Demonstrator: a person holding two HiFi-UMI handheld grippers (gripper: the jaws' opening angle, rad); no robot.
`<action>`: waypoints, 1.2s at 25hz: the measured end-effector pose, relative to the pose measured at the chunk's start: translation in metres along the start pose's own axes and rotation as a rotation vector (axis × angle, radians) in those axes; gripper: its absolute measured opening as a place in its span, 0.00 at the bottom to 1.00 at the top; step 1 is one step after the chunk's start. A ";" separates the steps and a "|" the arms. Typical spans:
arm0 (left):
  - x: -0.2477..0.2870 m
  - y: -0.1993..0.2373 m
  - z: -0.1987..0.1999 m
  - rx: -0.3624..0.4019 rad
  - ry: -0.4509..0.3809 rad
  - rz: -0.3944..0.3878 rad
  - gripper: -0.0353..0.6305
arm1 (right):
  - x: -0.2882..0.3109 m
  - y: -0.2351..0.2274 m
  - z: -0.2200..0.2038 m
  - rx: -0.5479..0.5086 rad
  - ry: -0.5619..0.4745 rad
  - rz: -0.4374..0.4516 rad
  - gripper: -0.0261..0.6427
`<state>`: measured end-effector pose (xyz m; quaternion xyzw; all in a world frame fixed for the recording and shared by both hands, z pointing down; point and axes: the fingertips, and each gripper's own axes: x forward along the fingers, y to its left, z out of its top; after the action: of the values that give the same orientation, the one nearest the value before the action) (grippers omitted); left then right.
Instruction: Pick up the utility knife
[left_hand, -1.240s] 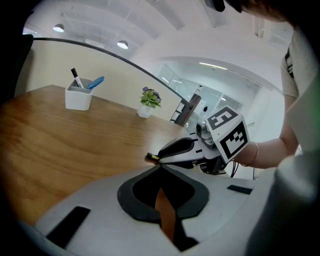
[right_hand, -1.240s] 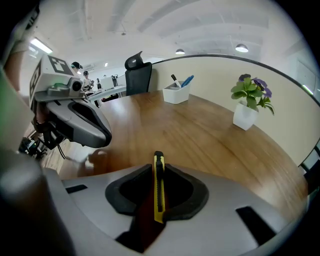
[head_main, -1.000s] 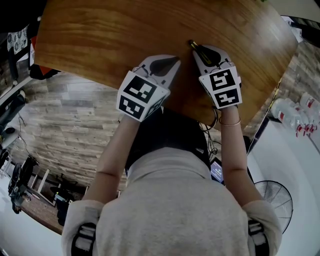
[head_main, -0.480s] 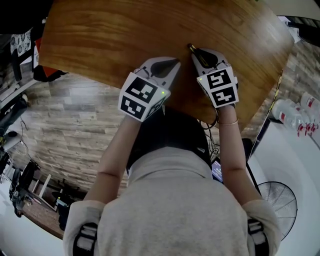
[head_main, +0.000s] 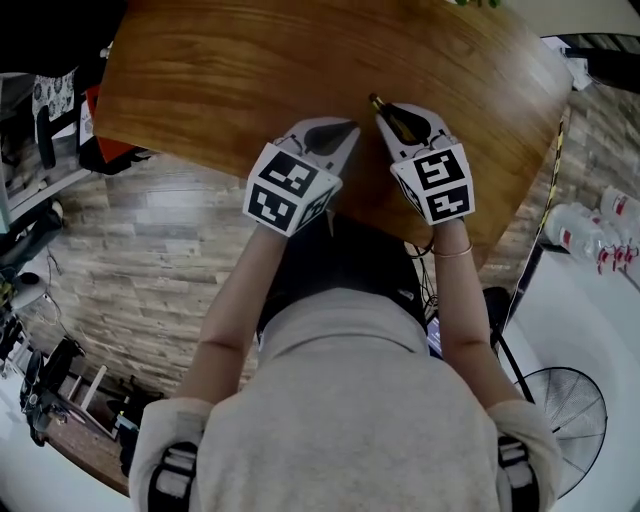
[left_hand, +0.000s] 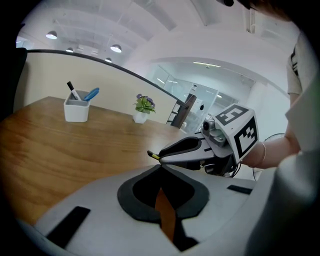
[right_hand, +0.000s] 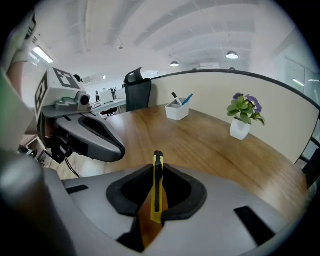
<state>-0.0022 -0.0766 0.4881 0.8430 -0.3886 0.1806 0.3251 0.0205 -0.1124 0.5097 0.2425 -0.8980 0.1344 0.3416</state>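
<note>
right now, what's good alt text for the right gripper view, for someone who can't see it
A yellow-and-black utility knife is clamped between the right tongs, its tip pointing away over a wooden table. The left tongs hover at left; a white pen holder and a small potted plant stand near the table's far edge.

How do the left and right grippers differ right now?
The right gripper is clamped on the knife; the left gripper has its jaws together on nothing. In the head view the right gripper points up-left and the left gripper up-right, so their tips converge. Both are side by side over the table.
</note>
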 end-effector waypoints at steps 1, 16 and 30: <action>-0.002 -0.001 0.002 0.001 -0.006 -0.002 0.07 | -0.003 0.002 0.004 -0.001 -0.015 0.001 0.15; -0.032 -0.026 0.045 0.074 -0.100 -0.026 0.07 | -0.061 0.016 0.063 0.020 -0.217 -0.060 0.15; -0.063 -0.032 0.098 0.151 -0.222 -0.032 0.07 | -0.108 0.021 0.118 -0.016 -0.357 -0.145 0.15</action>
<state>-0.0123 -0.0944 0.3687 0.8861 -0.3940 0.1096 0.2182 0.0146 -0.1053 0.3483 0.3239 -0.9255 0.0570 0.1877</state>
